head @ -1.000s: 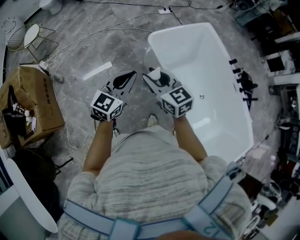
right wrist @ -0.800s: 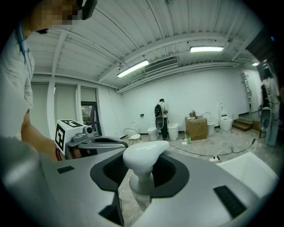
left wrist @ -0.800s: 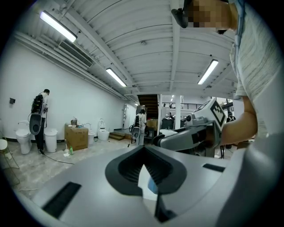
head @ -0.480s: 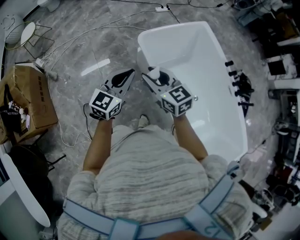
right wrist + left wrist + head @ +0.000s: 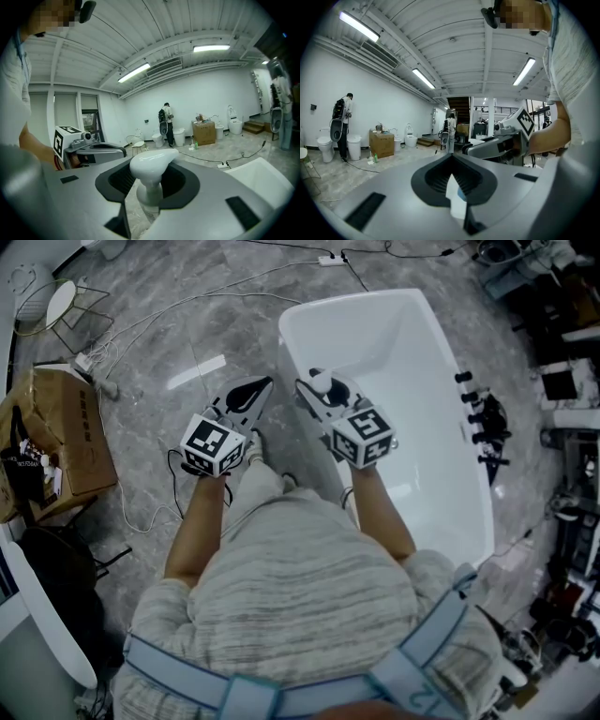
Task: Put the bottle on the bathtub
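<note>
A bottle with a white pump head (image 5: 322,382) sits between the jaws of my right gripper (image 5: 306,388), which is shut on its neck. In the right gripper view the pump head (image 5: 151,168) fills the gap between the black pads of the right gripper (image 5: 151,187). The gripper hangs over the left rim of the white bathtub (image 5: 289,326), whose edge (image 5: 255,177) shows at lower right. My left gripper (image 5: 265,383) is beside it over the marble floor, shut and holding nothing. Its jaws meet at a point in the left gripper (image 5: 451,157) view.
A black faucet set (image 5: 483,413) stands along the tub's right rim. A cardboard box (image 5: 56,442) and a wire stand (image 5: 58,313) are at the left. Cables (image 5: 141,329) and a power strip (image 5: 329,260) lie on the floor. A person (image 5: 165,124) stands by toilets far off.
Both grippers have been carried toward the tub. The right one with the bottle now overlaps the tub's left rim. A foot has come into view below the left gripper.
</note>
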Motion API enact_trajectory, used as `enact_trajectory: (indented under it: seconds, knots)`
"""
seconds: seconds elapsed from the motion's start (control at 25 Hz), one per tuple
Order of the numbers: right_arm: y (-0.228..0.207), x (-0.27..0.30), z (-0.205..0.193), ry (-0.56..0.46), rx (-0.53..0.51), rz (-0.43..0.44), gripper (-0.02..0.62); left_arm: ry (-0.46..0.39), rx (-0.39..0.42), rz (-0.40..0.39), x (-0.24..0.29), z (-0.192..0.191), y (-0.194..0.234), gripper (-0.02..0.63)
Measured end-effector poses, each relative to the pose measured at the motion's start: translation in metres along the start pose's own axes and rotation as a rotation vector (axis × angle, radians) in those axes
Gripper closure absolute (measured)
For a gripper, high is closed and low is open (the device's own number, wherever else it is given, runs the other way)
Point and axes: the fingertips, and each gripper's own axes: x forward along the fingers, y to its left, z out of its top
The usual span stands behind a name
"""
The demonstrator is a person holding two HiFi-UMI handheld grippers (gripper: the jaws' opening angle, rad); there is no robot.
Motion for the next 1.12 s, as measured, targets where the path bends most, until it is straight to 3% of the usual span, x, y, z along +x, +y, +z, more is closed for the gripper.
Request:
enact_trajectory:
  seconds: [0.36, 0.8, 1.12]
  knots:
    - [-0.043, 0.042, 0.017, 0.014, 0.012, -0.045, 0.458, -0.019, -0.005, -0.028, 0.038, 0.011, 0.058, 0.603]
    - [-0.094, 0.137, 0.046, 0.035, 0.051, -0.109, 0.457, -0.013, -0.023, -0.084, 0.081, 0.018, 0.168, 0.603]
    - [-0.122, 0.192, 0.06, 0.043, 0.066, -0.155, 0.458, -0.012, -0.026, -0.115, 0.097, 0.02, 0.225, 0.603]
